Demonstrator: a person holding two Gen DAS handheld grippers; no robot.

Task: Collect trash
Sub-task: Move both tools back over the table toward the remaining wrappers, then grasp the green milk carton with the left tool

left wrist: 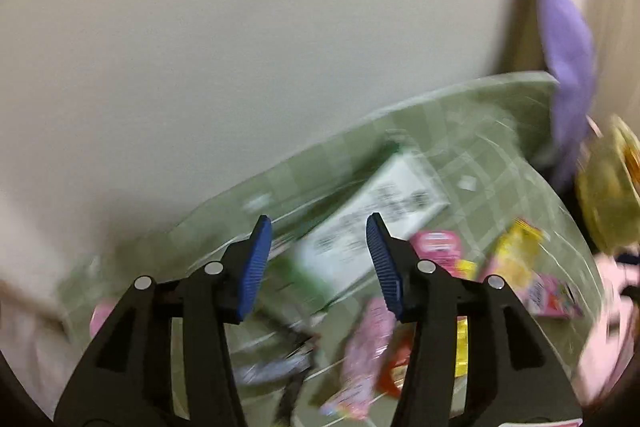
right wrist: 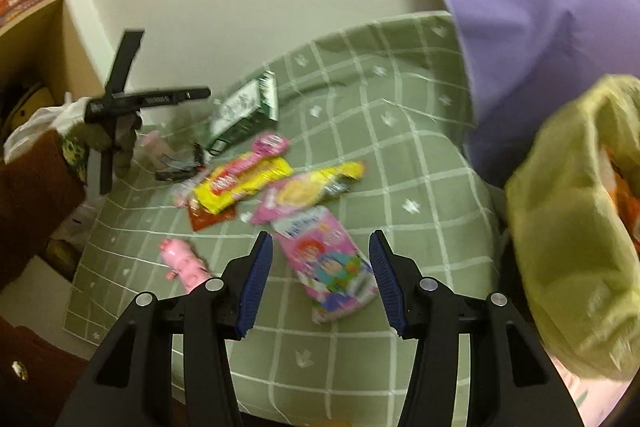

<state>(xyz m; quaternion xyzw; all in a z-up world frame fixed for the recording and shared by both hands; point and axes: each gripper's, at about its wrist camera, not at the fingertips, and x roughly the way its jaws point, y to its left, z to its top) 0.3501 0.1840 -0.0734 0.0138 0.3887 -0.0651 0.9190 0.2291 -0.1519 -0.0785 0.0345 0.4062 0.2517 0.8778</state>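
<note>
Left tongs (left wrist: 318, 227) and right tongs (right wrist: 320, 243) both agape, empty; wrapper (right wrist: 328, 267) lettering unreadable

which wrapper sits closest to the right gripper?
The pink cartoon-printed pack, lying just ahead of the right gripper; the yellow wrappers lie farther back.

Wrappers (right wrist: 256, 183) lie on the blanket (right wrist: 400, 131), carton (right wrist: 246, 109) behind them, pillow (right wrist: 520, 7) right.
</note>
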